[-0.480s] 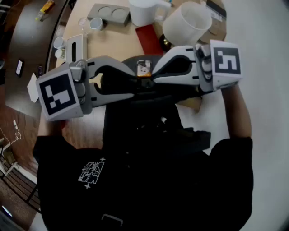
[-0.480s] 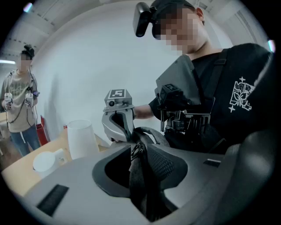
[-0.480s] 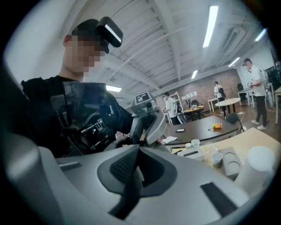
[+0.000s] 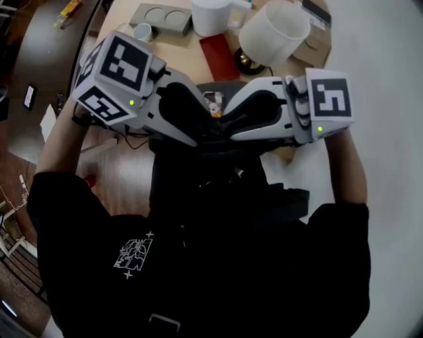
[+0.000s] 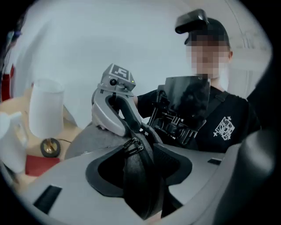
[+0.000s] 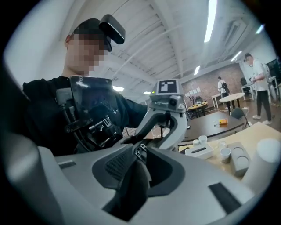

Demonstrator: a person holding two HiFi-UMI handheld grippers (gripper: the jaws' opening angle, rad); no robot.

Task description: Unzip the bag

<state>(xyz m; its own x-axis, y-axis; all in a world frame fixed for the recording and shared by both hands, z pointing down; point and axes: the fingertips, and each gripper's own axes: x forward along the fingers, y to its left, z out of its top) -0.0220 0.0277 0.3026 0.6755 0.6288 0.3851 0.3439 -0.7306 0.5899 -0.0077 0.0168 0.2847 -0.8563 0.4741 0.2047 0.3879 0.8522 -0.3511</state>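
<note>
A dark grey bag (image 4: 198, 178) lies in front of the person, half on the wooden table (image 4: 175, 63). Both grippers meet over its top edge. My left gripper (image 4: 201, 129) comes in from the upper left, its marker cube tilted up. A dark fold of the bag with two metal zipper pulls (image 5: 132, 146) fills the gap between its jaws (image 5: 142, 169). My right gripper (image 4: 231, 125) reaches in from the right, shut on the same fold of fabric (image 6: 131, 184), just below the zipper pulls (image 6: 140, 151). The zipper's run is hidden under the grippers.
Behind the bag stand a white round container (image 4: 273, 32), a white jug (image 4: 213, 16), a red booklet (image 4: 217, 56), a grey tray with two round hollows (image 4: 162, 16) and a small cup (image 4: 141, 32). A dark table (image 4: 39, 59) lies left. People stand far off (image 6: 262, 88).
My left gripper has swung up and rolled, its marker cube now higher and farther back at the left. Its jaws stay at the bag's top. The right gripper has hardly moved.
</note>
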